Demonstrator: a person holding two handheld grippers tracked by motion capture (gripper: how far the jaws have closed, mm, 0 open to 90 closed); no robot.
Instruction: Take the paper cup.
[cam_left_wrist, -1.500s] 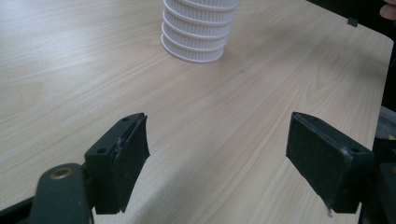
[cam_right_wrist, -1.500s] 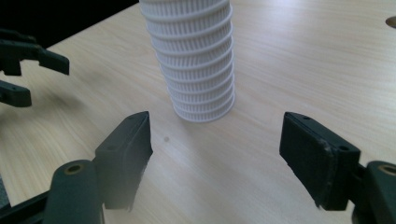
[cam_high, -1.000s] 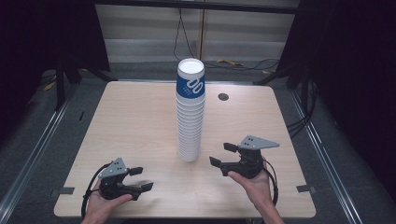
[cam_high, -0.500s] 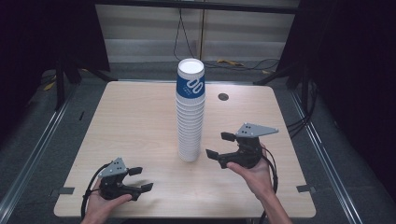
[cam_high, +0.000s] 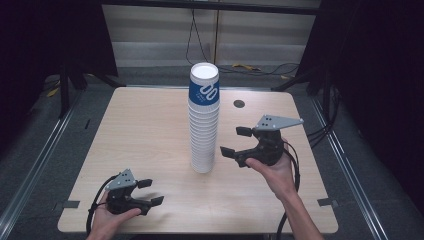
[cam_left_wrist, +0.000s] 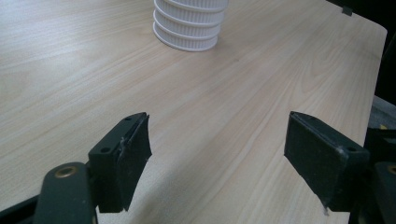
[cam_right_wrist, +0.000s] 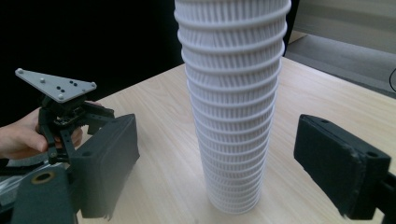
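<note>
A pale wooden table stood in a dim room, dark curtains on either side and cables on the floor behind it. Near its middle rose a tall stack of white paper cups, upright, the topmost cup banded in blue. The right gripper was held above the table just right of the stack, its jaws having just been opening — spread wide, nothing between them, aimed at the cups. The left gripper sat low near the front-left corner, well apart from the stack — jaws parted and empty over bare wood.
</note>
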